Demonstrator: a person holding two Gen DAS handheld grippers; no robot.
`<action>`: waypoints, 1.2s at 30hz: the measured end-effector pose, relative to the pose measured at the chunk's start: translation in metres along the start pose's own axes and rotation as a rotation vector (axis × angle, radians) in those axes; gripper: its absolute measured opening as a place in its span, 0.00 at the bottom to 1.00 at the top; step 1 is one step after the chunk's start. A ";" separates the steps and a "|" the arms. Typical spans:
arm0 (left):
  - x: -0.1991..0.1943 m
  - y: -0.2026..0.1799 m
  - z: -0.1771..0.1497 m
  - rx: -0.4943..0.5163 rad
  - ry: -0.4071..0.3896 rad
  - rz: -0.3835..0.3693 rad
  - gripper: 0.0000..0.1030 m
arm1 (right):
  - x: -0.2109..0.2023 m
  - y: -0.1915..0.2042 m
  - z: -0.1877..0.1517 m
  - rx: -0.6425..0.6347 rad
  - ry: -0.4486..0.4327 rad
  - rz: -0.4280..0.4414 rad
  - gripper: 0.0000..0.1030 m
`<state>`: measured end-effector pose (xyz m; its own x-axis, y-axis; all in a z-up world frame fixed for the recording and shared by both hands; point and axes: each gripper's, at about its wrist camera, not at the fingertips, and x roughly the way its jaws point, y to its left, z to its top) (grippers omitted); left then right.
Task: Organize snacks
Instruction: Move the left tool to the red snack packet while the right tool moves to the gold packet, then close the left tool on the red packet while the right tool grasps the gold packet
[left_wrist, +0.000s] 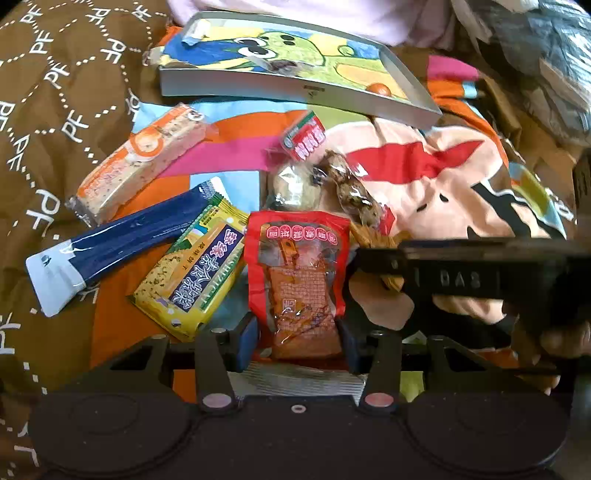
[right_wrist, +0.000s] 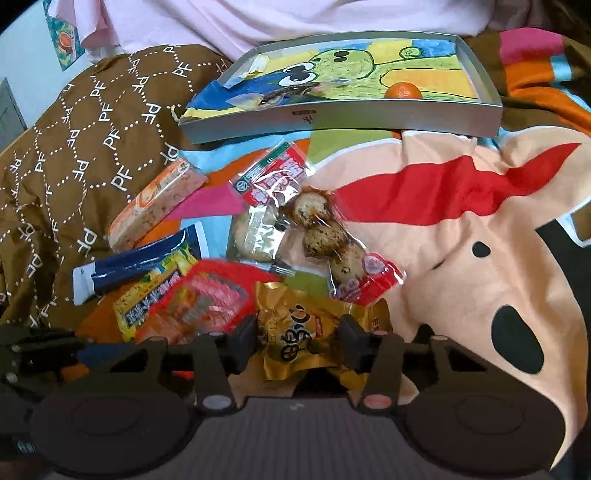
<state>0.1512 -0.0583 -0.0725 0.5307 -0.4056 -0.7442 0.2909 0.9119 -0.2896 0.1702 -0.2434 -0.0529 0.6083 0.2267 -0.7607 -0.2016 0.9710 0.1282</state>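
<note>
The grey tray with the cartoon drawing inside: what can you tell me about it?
The grey tray is a shallow rectangular box with low, plain walls, seemingly cardboard or metal, and a small dark mark on its near wall. A bright cartoon of a green creature lines its floor. It lies flat on the colourful blanket, beyond the loose snacks. Inside are an orange round snack by the near wall, a clear-wrapped dark snack and a pale piece in the far-left corner.

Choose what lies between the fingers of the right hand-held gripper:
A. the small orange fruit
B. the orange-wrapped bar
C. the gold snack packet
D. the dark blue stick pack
C: in the right wrist view the gold snack packet sits between the fingers of the right hand-held gripper, which press its sides; the other three things lie farther off.
</note>
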 end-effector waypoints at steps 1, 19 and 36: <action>0.000 -0.001 0.000 -0.005 -0.003 0.003 0.47 | 0.000 0.000 0.000 -0.006 0.001 0.002 0.52; -0.009 0.010 0.005 -0.088 -0.055 0.014 0.47 | 0.025 0.011 -0.010 -0.145 0.043 -0.077 0.58; -0.032 0.013 0.012 -0.114 -0.202 0.031 0.47 | -0.014 0.056 -0.024 -0.483 -0.254 -0.346 0.58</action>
<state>0.1471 -0.0339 -0.0453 0.6896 -0.3715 -0.6217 0.1861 0.9205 -0.3437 0.1316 -0.1945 -0.0505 0.8507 -0.0254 -0.5250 -0.2480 0.8612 -0.4436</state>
